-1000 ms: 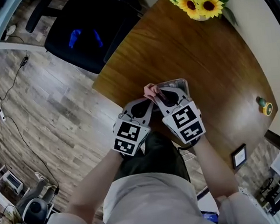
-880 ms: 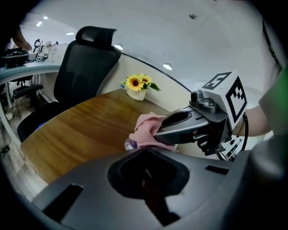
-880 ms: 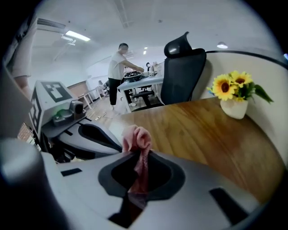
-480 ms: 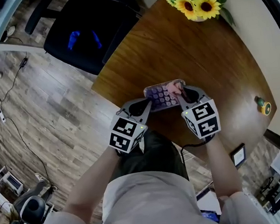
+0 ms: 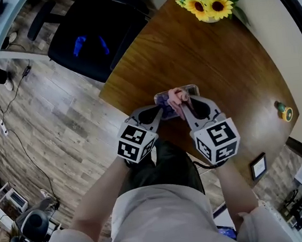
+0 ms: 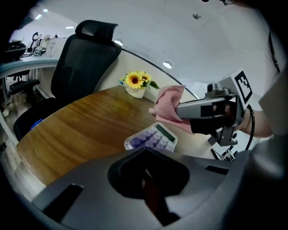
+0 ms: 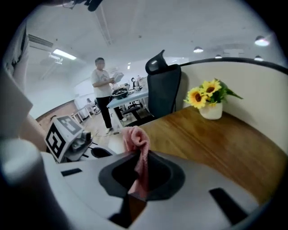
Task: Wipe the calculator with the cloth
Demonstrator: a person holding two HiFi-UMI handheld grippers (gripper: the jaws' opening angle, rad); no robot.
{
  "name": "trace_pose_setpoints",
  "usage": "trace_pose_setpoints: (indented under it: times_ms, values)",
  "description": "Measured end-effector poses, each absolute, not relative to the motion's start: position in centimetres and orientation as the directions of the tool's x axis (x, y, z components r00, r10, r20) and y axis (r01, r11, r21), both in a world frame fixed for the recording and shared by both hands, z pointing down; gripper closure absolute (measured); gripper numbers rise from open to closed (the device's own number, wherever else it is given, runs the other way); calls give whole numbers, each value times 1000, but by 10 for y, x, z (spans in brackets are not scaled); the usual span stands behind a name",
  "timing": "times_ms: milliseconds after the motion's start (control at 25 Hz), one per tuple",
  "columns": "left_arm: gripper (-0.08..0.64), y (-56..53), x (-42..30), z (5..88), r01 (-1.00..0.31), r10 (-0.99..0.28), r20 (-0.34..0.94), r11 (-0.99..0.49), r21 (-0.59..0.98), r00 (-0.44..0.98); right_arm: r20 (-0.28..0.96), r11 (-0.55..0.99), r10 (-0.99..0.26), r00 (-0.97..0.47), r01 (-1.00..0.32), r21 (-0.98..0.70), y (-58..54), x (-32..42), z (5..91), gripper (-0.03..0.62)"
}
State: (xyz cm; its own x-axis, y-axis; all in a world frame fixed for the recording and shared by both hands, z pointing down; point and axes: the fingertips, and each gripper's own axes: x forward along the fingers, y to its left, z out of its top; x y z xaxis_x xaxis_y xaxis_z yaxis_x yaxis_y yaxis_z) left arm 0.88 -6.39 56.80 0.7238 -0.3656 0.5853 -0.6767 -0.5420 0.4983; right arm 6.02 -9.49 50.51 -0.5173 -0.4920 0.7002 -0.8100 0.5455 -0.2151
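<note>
So your right gripper [image 5: 184, 104] has the pink cloth [image 5: 176, 94] pinched tight. In the right gripper view the jaws are clamped on a fold of it and the rest bunches up past the tips. In the head view that bunch sits right on top of the calculator [image 6: 150, 138], around the middle of the frame, covering most of its centre. Only the purple keys on the left end and a bit of the right end poke out.

Your left gripper [image 5: 157, 112] has its jaws drawn together, with nothing showing between them in its own view. Its tips are right at the calculator's left end, and the calculator's near edge disappears behind the gripper body there, so I can't say if it's touching or just beside it.

For room: the calculator lies close to the near edge of the wooden bench [image 5: 226, 67], the edge that runs diagonally from top centre down toward your body. So there's hardly any wood on your side. Past the calculator it's all open wood going up and right, until the sunflower pot [image 5: 208, 1] at the top right, well apart from your grippers. A small green and yellow thing [image 5: 284, 113] sits near the bench's right edge, also well apart. The black chair [image 5: 96, 35] is off the bench at the upper left, over the floor [image 5: 49, 118].
</note>
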Motion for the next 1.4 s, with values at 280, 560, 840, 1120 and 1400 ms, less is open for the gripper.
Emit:
trace_pose_setpoints:
  times_ms: [280,560,840,1120,1400]
  values:
    - [558,-63,9,568,-677,-371,584,-551,487,722,710,545,-421,-564,-783,-299,-75,10,544,555]
    - [558,-64,9,567,-670,-379,575,-580,464,725,780,630,-355,-515,-748,-207,-76,26,563,555]
    - [558,-63,10,568,-663,-365,572,-567,490,735,821,698,-334,-463,-707,-114,-69,52,564,552]
    - [558,-64,10,568,-661,-359,574,-564,495,736,861,666,-371,-348,-746,-15,-78,91,564,552]
    - [558,-64,9,568,-654,-346,575,-564,504,742,825,578,-488,-287,-814,59,-100,123,533,554]
